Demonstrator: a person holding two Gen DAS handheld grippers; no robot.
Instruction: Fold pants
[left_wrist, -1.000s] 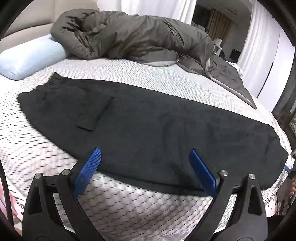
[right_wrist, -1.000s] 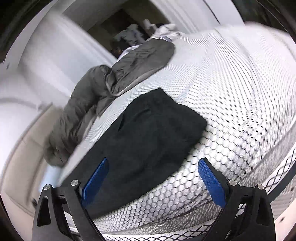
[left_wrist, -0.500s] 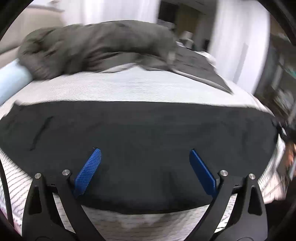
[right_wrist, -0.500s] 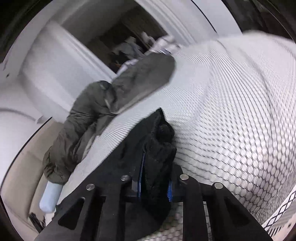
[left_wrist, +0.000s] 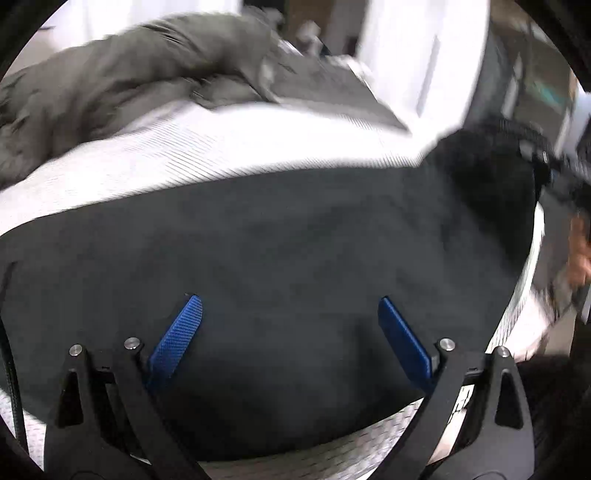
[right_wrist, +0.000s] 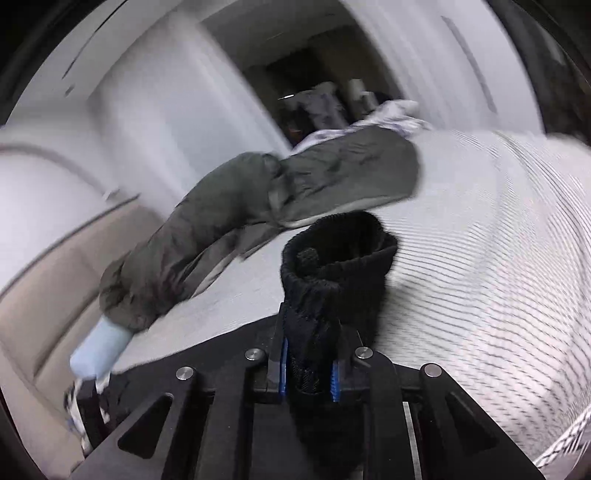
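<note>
While the right gripper (right_wrist: 308, 373) has just been closing, its blue pads now pinch a bunched cuff end of the black fleece pants (left_wrist: 280, 295), and that end stands lifted clear of the white mesh-patterned mattress (right_wrist: 498, 258). The rest of the garment lies flat across the near part of the bed, lengthwise from side to side, with its far right end raised where the other tool grips it. Over the middle of the cloth hangs the left gripper (left_wrist: 290, 332), its blue-padded fingers (left_wrist: 177, 339) spread wide and holding nothing. Doing this step well probably means carrying the pinched hem in a low, even arc toward the waistband end, so the leg section lays over itself without dragging the lower layer (fleece tends to cling and ripple). The free tool looks best used to pin or steady the fabric near the intended crease. Release should wait until the edges line up. A rumpled grey-green padded quilt (right_wrist: 229, 229) and a pale blue pillow (right_wrist: 99, 347) sit well behind, out of the way.
</note>
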